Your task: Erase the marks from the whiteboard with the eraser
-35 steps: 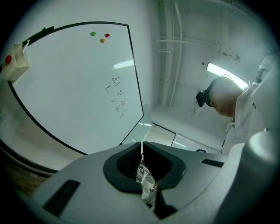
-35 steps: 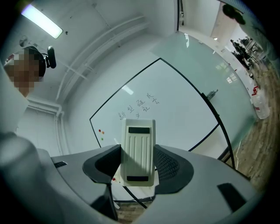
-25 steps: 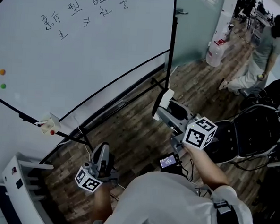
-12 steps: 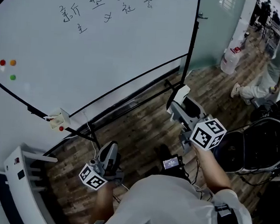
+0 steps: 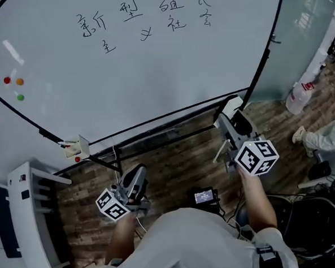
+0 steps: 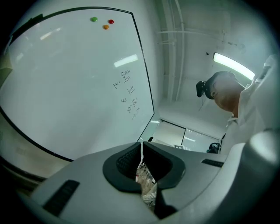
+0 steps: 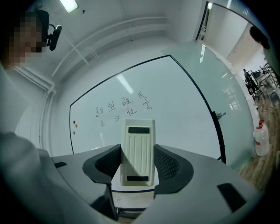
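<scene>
Between the right gripper's [image 7: 138, 162] jaws stands the eraser [image 7: 139, 144], upright, its ribbed cream back to the camera. Both dark pads press its long sides, so the jaws are parted only as wide as the eraser. Ahead of and above it, not touching, is the whiteboard [image 7: 175, 105]. The marks [image 7: 124, 109] sit in two rows just over the eraser's top end in the right gripper view.

The left gripper [image 6: 141, 151] has its jaws drawn together to a thin slit with nothing between them. The board lies off to its left.

Only the head view shows how the two grippers sit. The right one is near the lower right corner of the board's black frame [image 5: 261, 63]. A broad stretch of bare board lies between it and the writing up to its left. The left one hangs low by the person's body over the wood floor [image 5: 177, 159], well apart from the board. Three coloured magnets [image 5: 13, 84] and a small box [image 5: 76, 147] on the frame's lower edge lie farther left. A water bottle [image 5: 299, 96] stands beyond the right gripper.
</scene>
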The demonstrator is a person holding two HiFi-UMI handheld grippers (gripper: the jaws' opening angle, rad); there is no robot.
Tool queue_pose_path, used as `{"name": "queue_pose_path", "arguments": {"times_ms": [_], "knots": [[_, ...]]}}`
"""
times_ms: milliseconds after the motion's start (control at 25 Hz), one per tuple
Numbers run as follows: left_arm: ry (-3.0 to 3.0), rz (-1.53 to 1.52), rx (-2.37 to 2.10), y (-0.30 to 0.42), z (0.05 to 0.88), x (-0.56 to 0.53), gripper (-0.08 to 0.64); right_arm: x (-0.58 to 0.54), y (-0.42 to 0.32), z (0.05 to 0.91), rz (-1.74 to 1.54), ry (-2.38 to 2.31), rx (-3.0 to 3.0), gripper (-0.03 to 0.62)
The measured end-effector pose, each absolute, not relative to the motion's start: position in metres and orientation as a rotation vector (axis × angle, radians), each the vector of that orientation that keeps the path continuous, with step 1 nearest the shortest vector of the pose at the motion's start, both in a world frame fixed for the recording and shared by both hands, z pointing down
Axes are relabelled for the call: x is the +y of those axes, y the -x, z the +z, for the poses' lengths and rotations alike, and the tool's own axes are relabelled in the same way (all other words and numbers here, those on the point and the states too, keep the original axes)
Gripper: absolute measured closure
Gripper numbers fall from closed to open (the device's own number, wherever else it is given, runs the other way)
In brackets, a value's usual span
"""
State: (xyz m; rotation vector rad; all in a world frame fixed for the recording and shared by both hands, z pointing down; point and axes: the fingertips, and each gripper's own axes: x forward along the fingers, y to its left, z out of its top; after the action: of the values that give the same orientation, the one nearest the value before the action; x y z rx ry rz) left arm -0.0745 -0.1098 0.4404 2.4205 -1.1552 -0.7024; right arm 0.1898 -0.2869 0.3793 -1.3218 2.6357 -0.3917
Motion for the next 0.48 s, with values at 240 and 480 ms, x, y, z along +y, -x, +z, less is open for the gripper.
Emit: {"name": "queue_pose_path", "arguments": {"times_ms": [240,480], "knots": [[-2.392,-0.719,-1.226,0.061,0.434,-0.163,0.551,-0.368,-0.199,0.353,-0.324,1.288,2.703,0.339],[-2.378,-0.715,-1.259,0.059,0.434,-0.195,0.551,-0.418,-0.201,0.329,-0.264,1.274,2.726,0.339]]}}
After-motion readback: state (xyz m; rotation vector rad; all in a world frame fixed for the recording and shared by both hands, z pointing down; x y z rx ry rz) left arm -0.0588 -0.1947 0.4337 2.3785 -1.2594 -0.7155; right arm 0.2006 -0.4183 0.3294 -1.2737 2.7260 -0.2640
